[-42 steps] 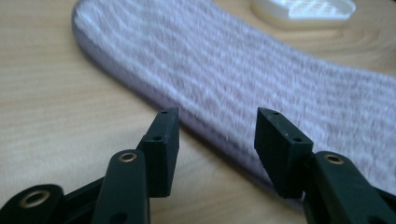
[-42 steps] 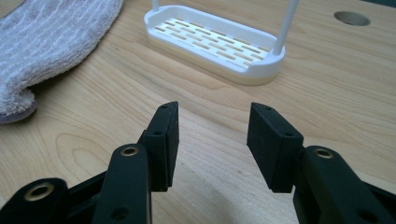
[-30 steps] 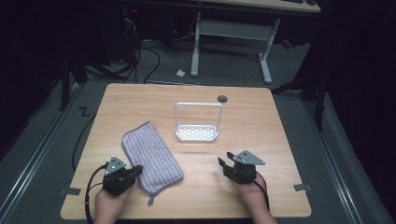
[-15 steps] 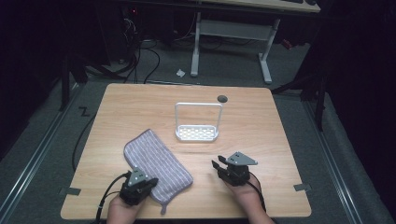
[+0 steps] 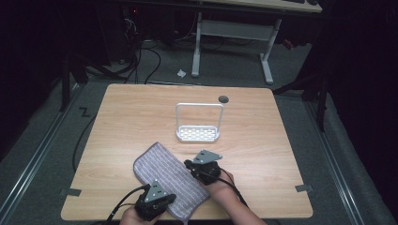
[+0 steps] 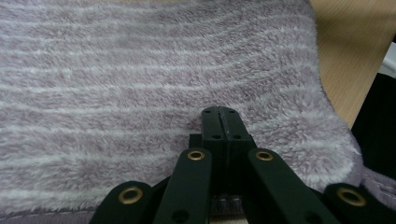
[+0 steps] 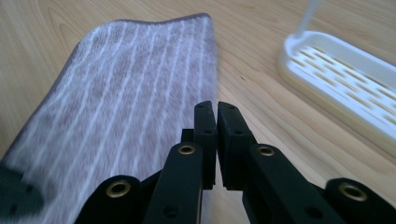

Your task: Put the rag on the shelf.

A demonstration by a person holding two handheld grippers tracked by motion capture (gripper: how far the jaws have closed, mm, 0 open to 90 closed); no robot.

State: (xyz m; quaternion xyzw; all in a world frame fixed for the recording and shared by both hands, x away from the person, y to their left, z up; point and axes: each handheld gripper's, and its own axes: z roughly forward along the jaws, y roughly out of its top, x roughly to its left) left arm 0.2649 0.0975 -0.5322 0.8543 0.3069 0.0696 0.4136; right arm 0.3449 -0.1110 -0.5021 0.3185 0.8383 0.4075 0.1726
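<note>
The left gripper (image 5: 158, 202) rests low at the near edge of the wooden table (image 5: 141, 117), its jaws pressed together over the fuzzy surface of a lilac striped towel (image 5: 169, 178); in the left gripper view they meet with no gap, and nothing visibly lies between them. The towel lies flat near the table's front edge. To the right, the right gripper (image 5: 193, 166) sits at the towel's right edge, jaws nearly closed with a thin slit, empty. Farther back stands a white rack (image 5: 198, 133).
</note>
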